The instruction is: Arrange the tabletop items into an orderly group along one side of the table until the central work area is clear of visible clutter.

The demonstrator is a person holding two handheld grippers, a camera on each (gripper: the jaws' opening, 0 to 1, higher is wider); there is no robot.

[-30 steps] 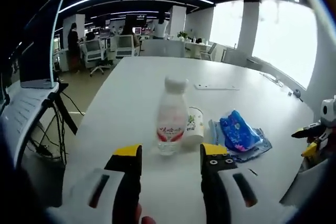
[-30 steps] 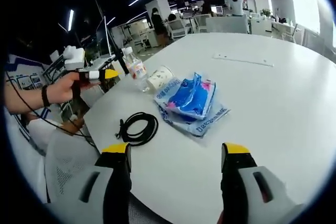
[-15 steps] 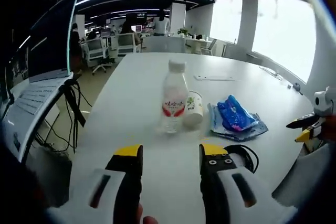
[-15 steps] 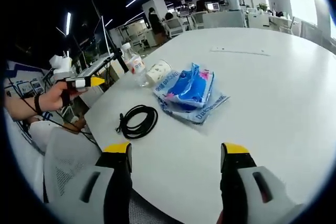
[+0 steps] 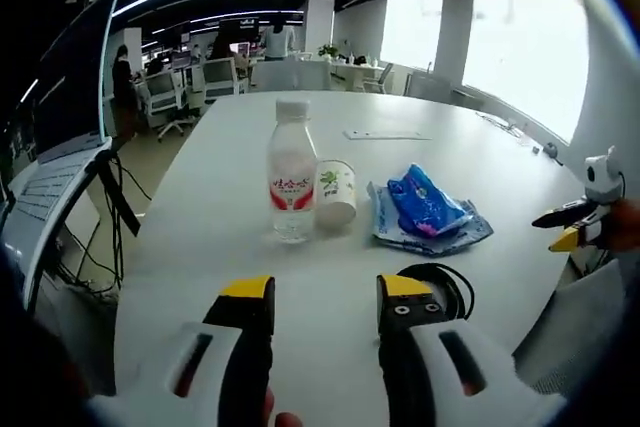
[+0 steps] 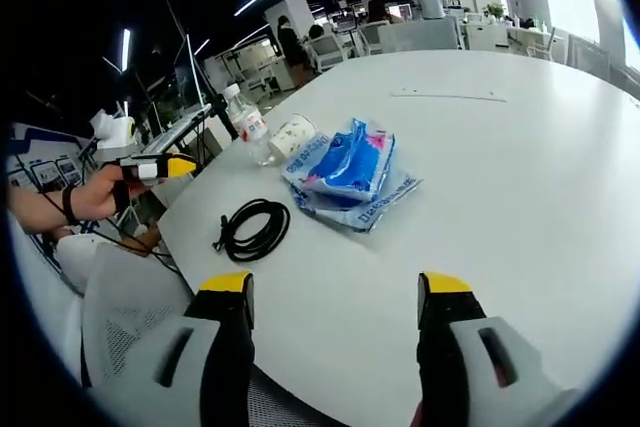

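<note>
Two yellow-tipped jaws of the left gripper point(image 5: 318, 292) stand well apart over the white tabletop point(image 5: 230, 187) with nothing between them. Just beyond the right-hand jaw in the left gripper view lies a coiled black cable point(image 5: 443, 287), flat on the table. Farther out stands an upright clear plastic bottle with a white cap and a red label point(image 5: 291, 172), and just beside it, to its right in that view, a white paper cup with a green print point(image 5: 335, 192) lies tipped on its side; whether the two touch cannot be told. Near the cup rests a blue and pink plastic pack point(image 5: 425, 205) on top of a flat pale blue packet point(image 5: 395, 232). At the right edge of that view the right gripper point(image 5: 560, 227) shows, held in a hand. In the right gripper view, the right gripper's point(image 6: 336, 292) own jaws are likewise spread wide and hold nothing. Past them the cable point(image 6: 250, 230) lies near the table edge, the blue pack point(image 6: 350, 162) beyond it, then the cup point(image 6: 292, 134) and bottle point(image 6: 245, 124) farther off. At the left of this view a hand point(image 6: 95, 192) holds the left gripper point(image 6: 165, 167).
</note>
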